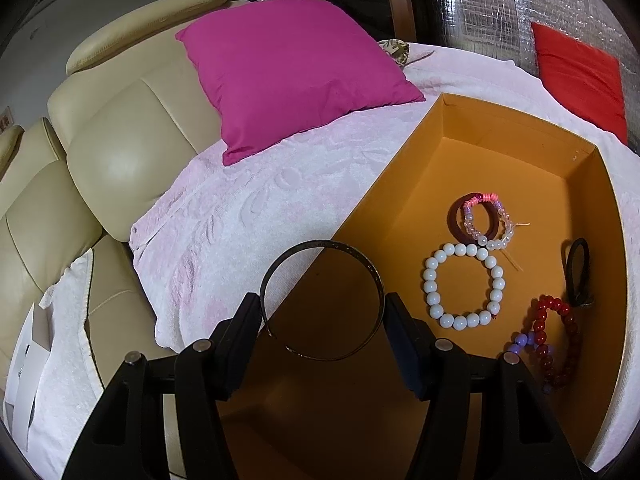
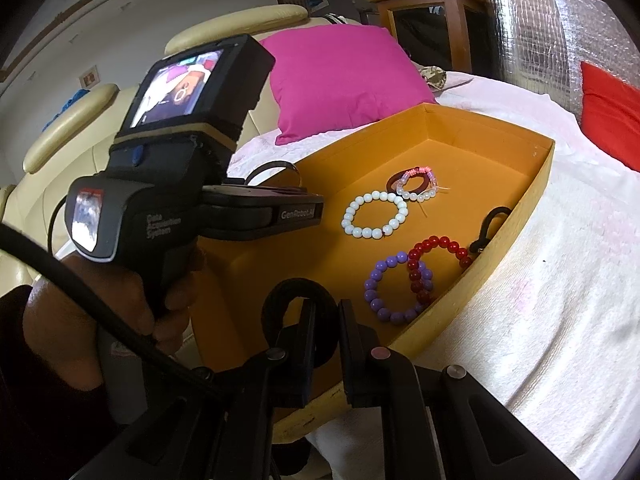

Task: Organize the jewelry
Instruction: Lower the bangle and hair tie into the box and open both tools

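Observation:
An open orange box [image 1: 516,184] [image 2: 480,152] lies on a pale pink towel. On its floor rest a white bead bracelet [image 1: 430,286] [image 2: 376,196], a red bead bracelet [image 1: 540,324] [image 2: 440,242], a purple one [image 2: 371,285], a pink-and-clear bead bracelet [image 1: 470,220] on a dark ring, and a black loop [image 1: 576,276]. My left gripper [image 1: 322,300] is shut on a thin metal bangle [image 1: 320,243], above the box's left wall. My right gripper [image 2: 328,306] is shut on a black ring [image 2: 280,292] over the box's near end.
The towel [image 1: 260,208] covers a cream leather sofa [image 1: 120,140]. A magenta cushion [image 1: 296,72] leans behind the box and a red cushion [image 1: 580,76] lies at the far right. A hand [image 2: 100,304] holds the left device on the left of the right wrist view.

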`<state>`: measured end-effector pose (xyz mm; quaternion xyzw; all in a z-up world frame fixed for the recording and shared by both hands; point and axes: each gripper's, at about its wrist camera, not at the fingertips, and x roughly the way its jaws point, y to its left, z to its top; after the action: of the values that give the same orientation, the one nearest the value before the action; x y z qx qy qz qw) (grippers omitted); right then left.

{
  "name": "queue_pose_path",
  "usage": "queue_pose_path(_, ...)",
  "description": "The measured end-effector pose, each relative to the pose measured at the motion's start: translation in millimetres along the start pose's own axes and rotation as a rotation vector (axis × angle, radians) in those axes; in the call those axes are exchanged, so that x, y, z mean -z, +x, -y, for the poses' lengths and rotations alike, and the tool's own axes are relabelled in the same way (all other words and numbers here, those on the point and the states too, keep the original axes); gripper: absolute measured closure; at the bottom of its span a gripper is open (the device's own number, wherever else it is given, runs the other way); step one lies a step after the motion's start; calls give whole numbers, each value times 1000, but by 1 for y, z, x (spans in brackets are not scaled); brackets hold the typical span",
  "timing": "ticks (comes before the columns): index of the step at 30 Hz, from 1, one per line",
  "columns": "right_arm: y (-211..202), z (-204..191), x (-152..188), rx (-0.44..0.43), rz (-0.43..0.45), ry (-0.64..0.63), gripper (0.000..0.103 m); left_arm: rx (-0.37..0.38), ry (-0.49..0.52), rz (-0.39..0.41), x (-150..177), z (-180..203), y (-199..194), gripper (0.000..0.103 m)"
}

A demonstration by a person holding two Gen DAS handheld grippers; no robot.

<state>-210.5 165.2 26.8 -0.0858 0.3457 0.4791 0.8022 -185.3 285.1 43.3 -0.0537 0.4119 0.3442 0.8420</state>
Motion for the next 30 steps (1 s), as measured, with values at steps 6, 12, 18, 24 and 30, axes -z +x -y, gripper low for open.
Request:
queue_pose_path(6,-2,0,0,-3,-3,-7,89,-3,-2,-3,0,1,0,39)
queue_pose_path(12,-3,1,1,-9,-3,-17,87,-1,2,1,0,2,-1,39)
queue_pose_path(18,-6,-1,2,-27,-1,-21,81,-2,2,6,0,2,-1,39)
queue_pose_path(24,-11,0,4,-43,6,-18,79,-3,2,16,-1,2,-2,39)
queue_pose_path(30,-22,2,5,-44,23,-20,77,-9,10,42,-3,4,-7,34)
